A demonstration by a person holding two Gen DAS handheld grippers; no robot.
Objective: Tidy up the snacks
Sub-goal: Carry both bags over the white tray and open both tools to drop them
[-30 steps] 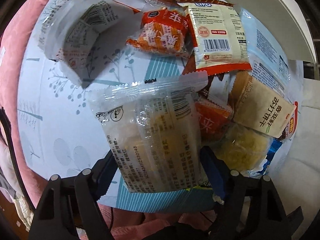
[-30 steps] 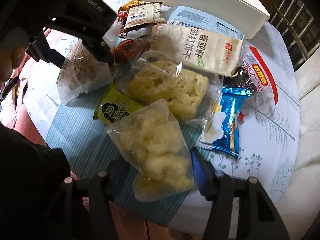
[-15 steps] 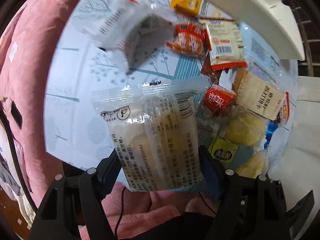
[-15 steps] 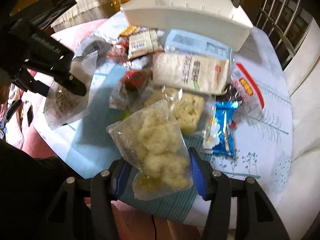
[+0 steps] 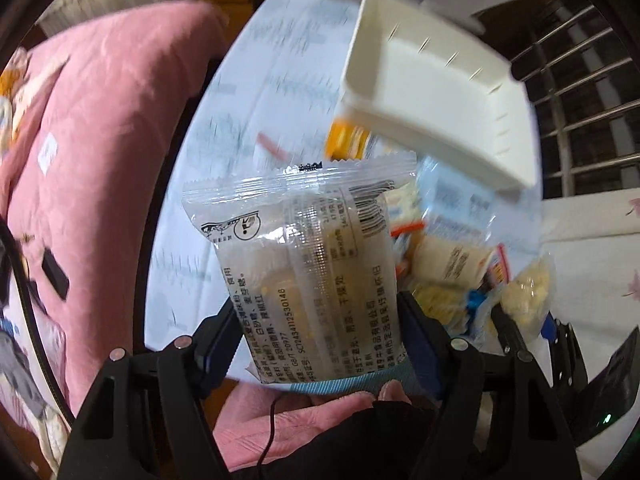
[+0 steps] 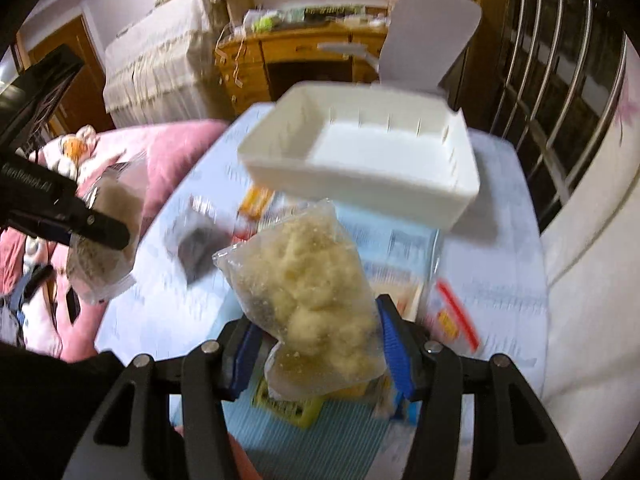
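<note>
My left gripper (image 5: 316,344) is shut on a clear snack packet with printed text and a barcode (image 5: 312,264), held upright well above the table. My right gripper (image 6: 316,348) is shut on a clear bag of pale yellow puffed snack (image 6: 304,292), also lifted. The white plastic bin (image 6: 360,160) stands open at the far end of the table and looks empty; it also shows in the left wrist view (image 5: 436,92). The left gripper with its packet (image 6: 104,240) shows at the left of the right wrist view. Both views are blurred.
Several snack packets (image 5: 452,248) lie on the pale blue tablecloth (image 6: 500,264) below the bin. A pink blanket (image 5: 88,160) lies left of the table. A wooden desk (image 6: 296,60) and a white chair stand behind it. Window bars (image 6: 560,100) are at the right.
Both grippers have risen with their packets and tilted up toward the white bin. The table and the snack pile have dropped lower in both views, and the bin's inside has come into sight.
</note>
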